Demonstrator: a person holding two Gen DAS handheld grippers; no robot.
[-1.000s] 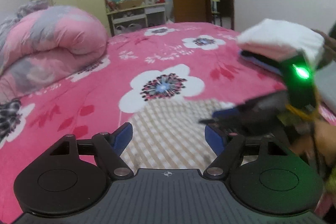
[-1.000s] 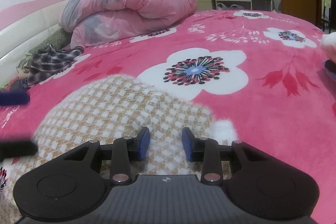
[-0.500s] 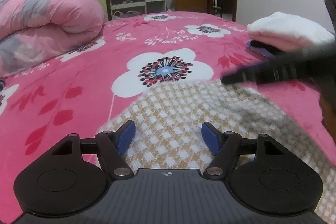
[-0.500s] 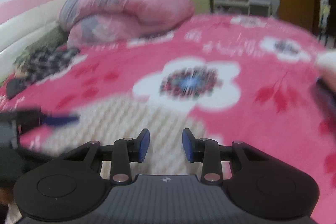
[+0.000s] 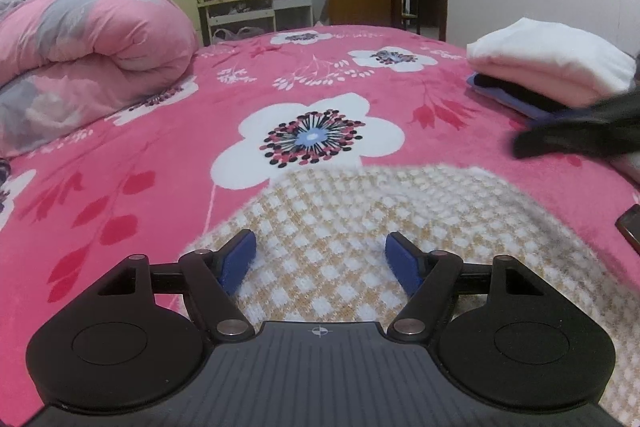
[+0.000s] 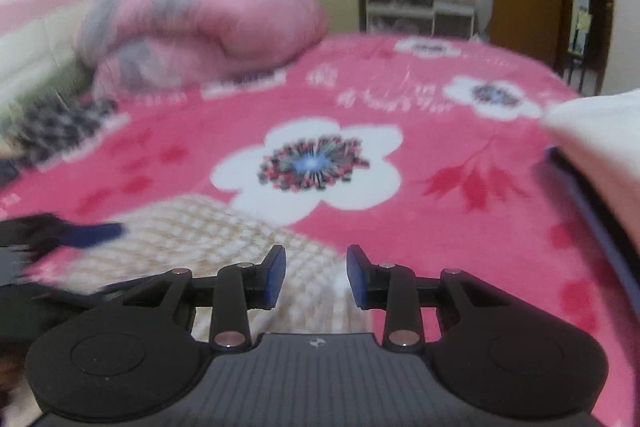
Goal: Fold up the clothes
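Nearest in the left wrist view: left gripper [image 5: 320,259], blue pads spread wide, nothing between them, low over a checked knit garment [image 5: 400,227] of tan and white squares. Directly ahead of and beneath those fingers, that garment, fuzzy at its edge, soft and thick-looking, lying flat on the bed as a rounded-cornered shape whose long side runs across the view, left to right. Whether folded already or merely spread, not clear from either view. In the right wrist view, much blurred: right gripper [image 6: 316,277], pads parted by a narrower gap, likewise empty, above the same garment's right-hand end, with cloth stretching off to its left. Judged from that, one gripper near each end of the long side; the left one more squarely over the cloth, so likely the nearer for a pinch at the near hem. Farther on, plush pink bedspread [image 5: 160,155] with large white flowers, velvety in look. To the right, a folded stack [image 5: 552,67], white on pale pink on something dark and blue, well apart from the checked piece. Far left, a rolled pink-and-grey quilt [image 5: 88,39], puffy. Beyond, a cluttered shelf [image 5: 256,3], a pale wardrobe and a wooden door.
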